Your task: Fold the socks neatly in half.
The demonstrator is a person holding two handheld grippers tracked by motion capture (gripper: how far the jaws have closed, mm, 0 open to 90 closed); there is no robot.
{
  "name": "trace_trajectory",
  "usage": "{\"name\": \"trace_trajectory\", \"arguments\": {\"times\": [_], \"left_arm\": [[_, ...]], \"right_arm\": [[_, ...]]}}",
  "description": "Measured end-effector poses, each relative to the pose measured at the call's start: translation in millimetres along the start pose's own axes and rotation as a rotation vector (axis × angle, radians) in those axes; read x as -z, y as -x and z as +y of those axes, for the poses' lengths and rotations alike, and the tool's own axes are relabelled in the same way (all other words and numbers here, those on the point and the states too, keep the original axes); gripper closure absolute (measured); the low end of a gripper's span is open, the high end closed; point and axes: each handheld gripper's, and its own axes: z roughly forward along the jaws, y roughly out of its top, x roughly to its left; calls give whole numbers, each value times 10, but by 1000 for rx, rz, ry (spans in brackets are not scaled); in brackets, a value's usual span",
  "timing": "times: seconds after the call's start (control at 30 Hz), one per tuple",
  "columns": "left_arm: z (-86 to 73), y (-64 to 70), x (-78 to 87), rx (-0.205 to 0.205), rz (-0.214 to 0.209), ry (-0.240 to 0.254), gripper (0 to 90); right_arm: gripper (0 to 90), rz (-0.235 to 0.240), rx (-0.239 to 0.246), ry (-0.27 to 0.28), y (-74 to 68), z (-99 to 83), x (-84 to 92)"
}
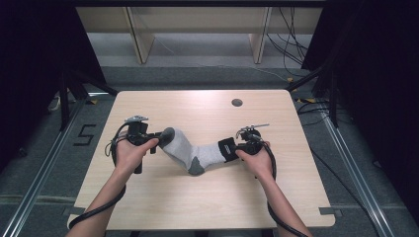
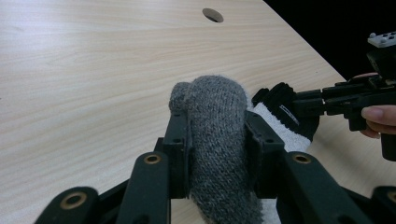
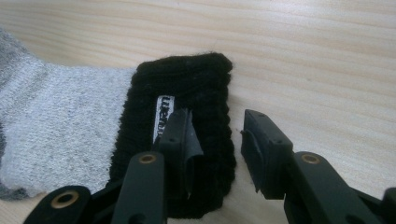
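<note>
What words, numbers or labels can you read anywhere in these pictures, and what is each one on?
"5": a large dark numeral marked on the grey floor left of the light wooden table.
Small white label with dark lettering, on the black knitted cuff of the grey and white sock: sideways and too blurred to read.
Nothing else is readable.

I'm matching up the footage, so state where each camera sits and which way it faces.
High view: above the person's side, facing forward and down on the table; both forearms, left claw, right claw.
Left gripper view: rides the left claw, facing the sock toe clamped in its jaws.
Right gripper view: rides the right claw, facing the black cuff.
All share the sock.
</note>
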Motion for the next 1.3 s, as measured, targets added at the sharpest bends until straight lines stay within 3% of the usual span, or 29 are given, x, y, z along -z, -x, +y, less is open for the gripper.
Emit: {"name": "trace_trajectory", "arguments": {"times": [0.13, 0.2, 0.27, 0.37, 0.63, 0.93, 1.03, 1.3], "left_arm": [[30, 29, 5, -15, 1, 8, 656], [49, 56, 4, -19, 9, 6, 657], [56, 60, 3, -28, 6, 8, 660], [67, 81, 17, -43, 20, 14, 662], [102, 127, 29, -45, 11, 21, 663], [161, 194, 49, -52, 5, 20, 664], [173, 213, 45, -49, 5, 25, 663], [212, 254, 35, -66, 4, 24, 663]], "right_arm": [[625, 8, 17, 8, -4, -3, -14], [623, 11, -6, -4, -29, 6, -15], [623, 9, 15, 9, -24, 1, -29], [620, 1, 3, -2, -43, 12, -32], [619, 20, 26, 10, -50, 13, -43], [614, 31, 9, 10, -73, 15, -57], [613, 26, 30, 8, -74, 18, -65], [613, 25, 26, 7, -112, 28, -74]]}}
